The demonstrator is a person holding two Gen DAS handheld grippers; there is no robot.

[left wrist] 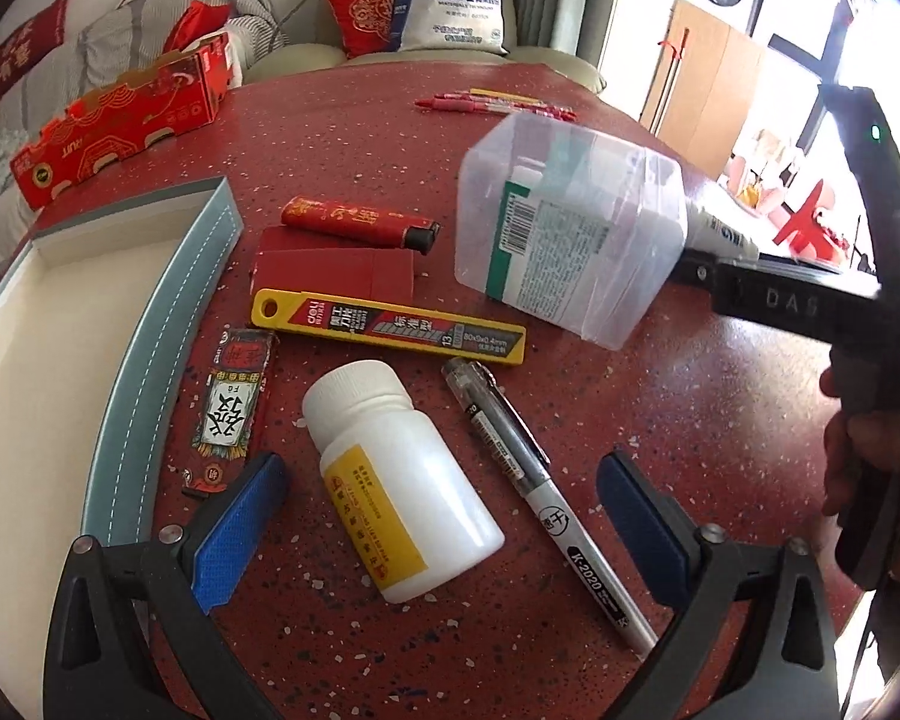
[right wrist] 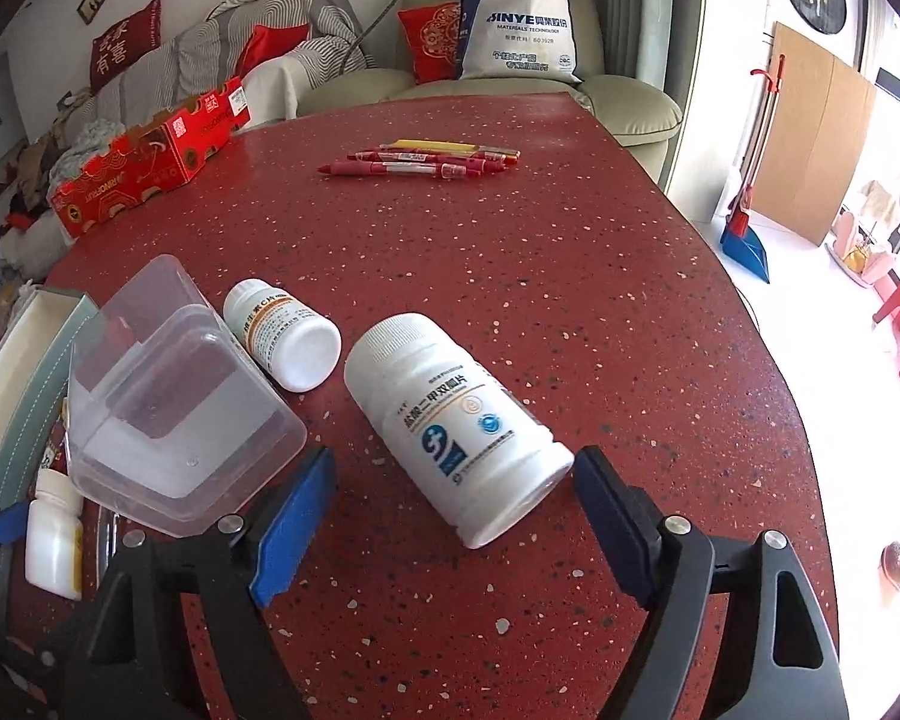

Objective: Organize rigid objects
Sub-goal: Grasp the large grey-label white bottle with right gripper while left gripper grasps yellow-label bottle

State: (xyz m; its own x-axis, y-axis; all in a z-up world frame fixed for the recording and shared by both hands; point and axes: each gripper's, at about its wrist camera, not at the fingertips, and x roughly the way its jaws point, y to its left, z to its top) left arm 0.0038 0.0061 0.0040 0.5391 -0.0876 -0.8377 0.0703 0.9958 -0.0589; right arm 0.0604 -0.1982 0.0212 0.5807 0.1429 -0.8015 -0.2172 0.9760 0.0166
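Both grippers poised wide over bottles, nothing gripped yet.

My left gripper (left wrist: 441,504) has its fingers spread wide, empty, straddling the yellow-label bottle (left wrist: 399,486) lying low in the frame on the red worktop (left wrist: 690,420), near the grey tray (left wrist: 150,360) at left, probably its destination. My right gripper (right wrist: 453,519) is equally wide and empty around the blue-logo bottle (right wrist: 456,426) lying centre frame; I judge both are lined up to grasp.
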